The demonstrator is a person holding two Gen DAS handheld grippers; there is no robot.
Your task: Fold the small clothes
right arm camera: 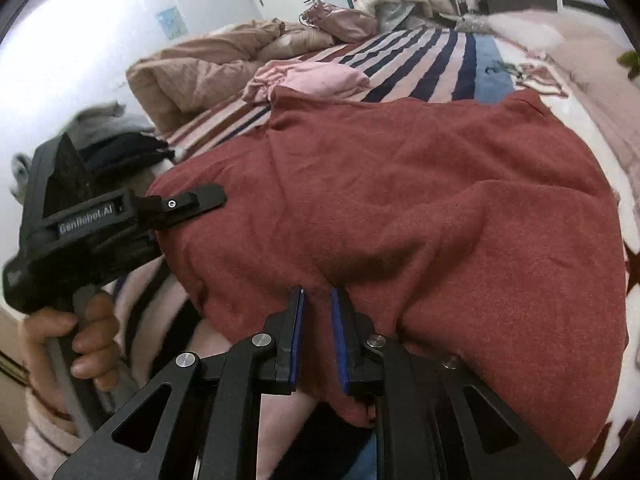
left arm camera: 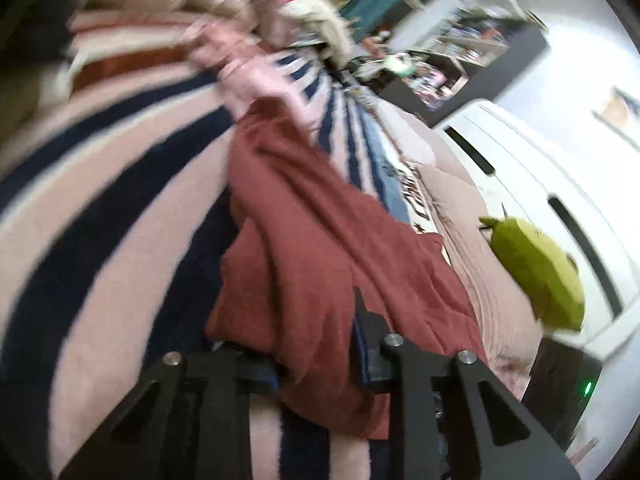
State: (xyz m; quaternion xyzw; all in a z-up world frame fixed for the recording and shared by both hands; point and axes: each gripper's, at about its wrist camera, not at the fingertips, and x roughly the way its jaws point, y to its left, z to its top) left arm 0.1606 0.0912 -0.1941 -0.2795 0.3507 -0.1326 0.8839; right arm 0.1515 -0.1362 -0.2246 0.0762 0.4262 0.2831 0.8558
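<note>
Red garment point(right arm camera: 400, 208) edge pinched between right gripper point(right arm camera: 318, 320) fingers point(right arm camera: 298, 312).

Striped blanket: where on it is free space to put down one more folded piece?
The striped blanket lies bare between the pink garment and the blue band, beyond the red garment. The near side is crowded: the red garment covers it, with the left gripper at its corner and the right gripper on its edge.

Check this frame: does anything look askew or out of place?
The red garment lies bunched and rumpled, not flat, on the striped blanket. A crumpled pink garment sits beyond it. Nothing looks spilled or damaged.
</note>
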